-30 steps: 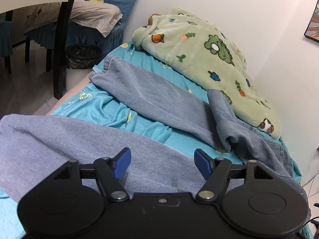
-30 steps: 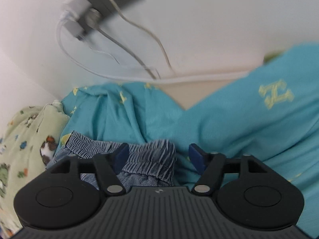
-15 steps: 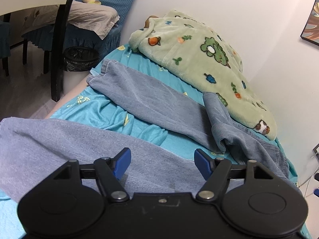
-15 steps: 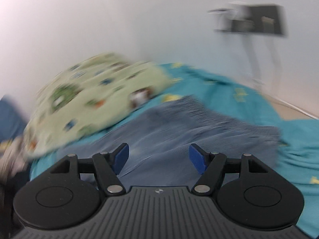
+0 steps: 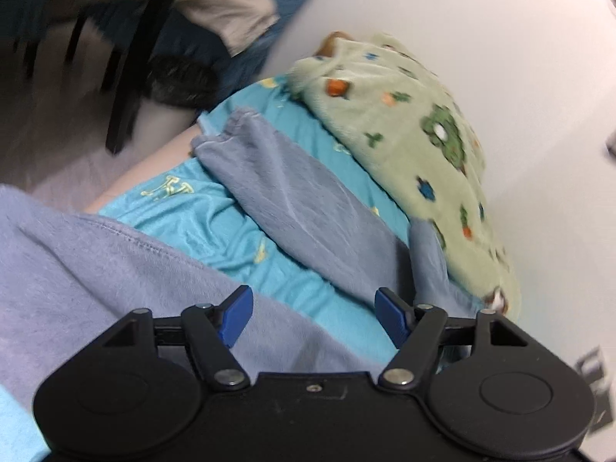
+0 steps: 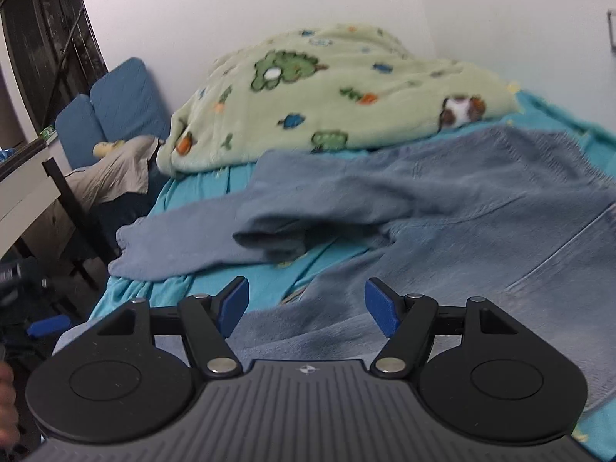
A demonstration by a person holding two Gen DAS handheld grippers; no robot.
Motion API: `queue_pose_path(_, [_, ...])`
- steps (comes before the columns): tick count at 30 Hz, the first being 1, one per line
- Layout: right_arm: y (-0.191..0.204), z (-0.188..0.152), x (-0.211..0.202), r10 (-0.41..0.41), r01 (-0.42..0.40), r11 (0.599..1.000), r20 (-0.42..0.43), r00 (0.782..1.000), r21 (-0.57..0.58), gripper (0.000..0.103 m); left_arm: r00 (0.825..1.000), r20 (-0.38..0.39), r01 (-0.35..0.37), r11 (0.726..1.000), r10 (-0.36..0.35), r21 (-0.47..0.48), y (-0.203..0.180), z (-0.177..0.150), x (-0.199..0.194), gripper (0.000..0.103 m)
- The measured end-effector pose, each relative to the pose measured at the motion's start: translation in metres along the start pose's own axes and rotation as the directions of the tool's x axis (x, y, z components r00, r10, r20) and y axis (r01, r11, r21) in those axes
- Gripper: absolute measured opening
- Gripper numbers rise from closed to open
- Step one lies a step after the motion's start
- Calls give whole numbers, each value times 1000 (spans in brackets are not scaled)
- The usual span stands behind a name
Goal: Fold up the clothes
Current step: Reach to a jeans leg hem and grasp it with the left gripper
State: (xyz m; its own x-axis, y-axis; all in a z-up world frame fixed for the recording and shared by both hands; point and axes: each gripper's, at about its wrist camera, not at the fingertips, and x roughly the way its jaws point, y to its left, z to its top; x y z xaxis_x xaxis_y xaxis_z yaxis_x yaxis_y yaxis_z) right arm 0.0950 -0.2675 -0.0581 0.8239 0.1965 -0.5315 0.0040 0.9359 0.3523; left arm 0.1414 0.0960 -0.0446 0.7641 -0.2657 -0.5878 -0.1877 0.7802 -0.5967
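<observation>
Toward the left end of the bed (image 5: 200, 215), the trousers (image 6: 481, 208) reach the edge: one leg cuff lies at that end and the nearer leg runs along the near edge under the left tongs (image 5: 313, 317). These stand wide, with nothing between the blue pads, above the cloth. A leg so close to the edge could slide off onto the floor if it is tugged from one point only.

In the middle, the far leg is doubled back on itself and the turquoise sheet (image 5: 215, 227) is rucked between the legs. A low pinch here could catch sheet along with denim and drag the bedding into the fold.

To the right, the right tongs (image 6: 306, 308) also stand wide and empty over the near leg. The green blanket (image 6: 327, 88) touches the trousers along the wall side and may snag them.
</observation>
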Motion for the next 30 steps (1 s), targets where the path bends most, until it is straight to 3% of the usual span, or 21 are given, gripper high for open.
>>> queue_pose_path(4, [-1,-2,12,29,-28,999,-26,999,17,69,1000,-21,13,988,-16,-151,25,27,36,65])
queue_pose_path(9, [2,-3,21,71,-69,997,-49,996,45,70,999,2,37,961,-38,-275,51,41,81,59])
queue_pose_path(21, [-4,-1,40,121,-107,985,-98,988,135,70,996,74,-24,948,50,-316,67,83,145,54])
queue_pose_path(24, [-5,-1,43,122,-107,984,-105,987,143,70,995,80,-31,953,58,-302,69,94,153,32])
queue_pose_path(26, [-5,-2,45,122,-107,985,-106,987,135,70,994,81,-49,950,78,-308,72,100,155,2])
queue_pose_path(30, [-5,-4,49,116,-101,987,-123,986,122,70,985,156,-46,978,79,-203,57,108,132,1])
